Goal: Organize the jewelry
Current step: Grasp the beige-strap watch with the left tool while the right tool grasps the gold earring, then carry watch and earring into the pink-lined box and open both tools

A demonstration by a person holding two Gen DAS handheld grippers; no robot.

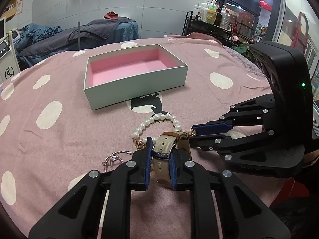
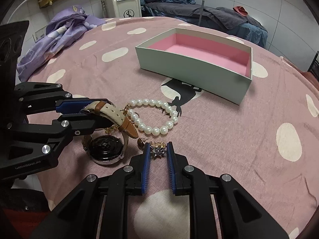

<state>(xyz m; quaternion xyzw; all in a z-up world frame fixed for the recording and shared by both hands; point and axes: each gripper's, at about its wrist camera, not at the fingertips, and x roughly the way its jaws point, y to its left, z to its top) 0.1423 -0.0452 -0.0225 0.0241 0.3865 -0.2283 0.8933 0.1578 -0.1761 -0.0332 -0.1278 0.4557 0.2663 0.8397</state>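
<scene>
An open white box with a pink lining (image 1: 135, 87) (image 2: 191, 73) stands on the pink dotted cloth, empty. A pearl bracelet (image 1: 157, 122) (image 2: 153, 117) lies in front of it. My left gripper (image 1: 161, 149) (image 2: 103, 112) is shut on the beige strap of a watch (image 1: 165, 145) (image 2: 105, 149); the watch's dark face rests on the cloth. My right gripper (image 2: 158, 149) (image 1: 192, 134) is open, its fingers on either side of a crystal flower brooch (image 2: 158, 151). A brown earring (image 2: 141, 143) lies beside it. A silver piece (image 1: 112, 159) lies left of the watch.
Gold chain bits (image 1: 138, 142) lie under the watch and pearls. A purple cloth bundle (image 2: 59, 31) sits at the table's far left edge. Massage beds, a white machine (image 2: 123, 2) and a bottle shelf (image 1: 211, 18) stand beyond the table.
</scene>
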